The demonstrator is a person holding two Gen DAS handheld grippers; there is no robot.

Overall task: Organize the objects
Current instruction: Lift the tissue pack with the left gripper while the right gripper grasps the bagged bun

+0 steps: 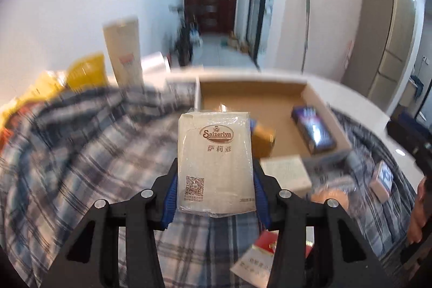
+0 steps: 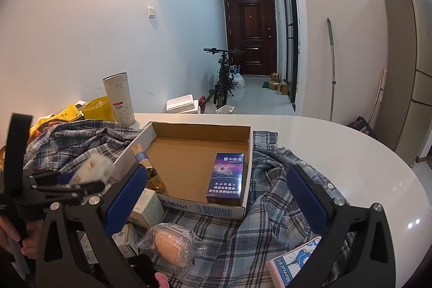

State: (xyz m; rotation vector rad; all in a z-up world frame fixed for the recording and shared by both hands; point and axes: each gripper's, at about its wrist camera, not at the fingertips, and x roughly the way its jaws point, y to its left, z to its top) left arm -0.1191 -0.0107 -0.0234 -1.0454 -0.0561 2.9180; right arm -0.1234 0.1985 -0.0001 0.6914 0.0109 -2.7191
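On the white round table lies a blue and grey checked shirt, and a flat cardboard box sits on top of it, open at the top.

The left gripper is clenched on a pack of napkins. The pack is wrapped in clear plastic and has the word "Saizeriya" in brown. It is held up in the air, just near the close left corner of the box. The blue pads press on both sides of the pack. In the right wrist view this gripper shows at the left edge, blurry, with the pale pack in it.

The right gripper hangs over the shirt at the near edge of the box. Its two fingers are spread wide apart and hold nothing.

Inside the box, at the near right, lies a dark blue cigarette pack. At the left side of the box a gold and blue pack leans on the wall.

On the shirt, near to us, are more things: a small white box just left of the cardboard box, a peach-coloured round thing in a clear bag, and a white and blue tissue pack at the near right. A red and white pack shows under the left gripper.

Far left on the table stand a tall pale tube and some yellow bags.
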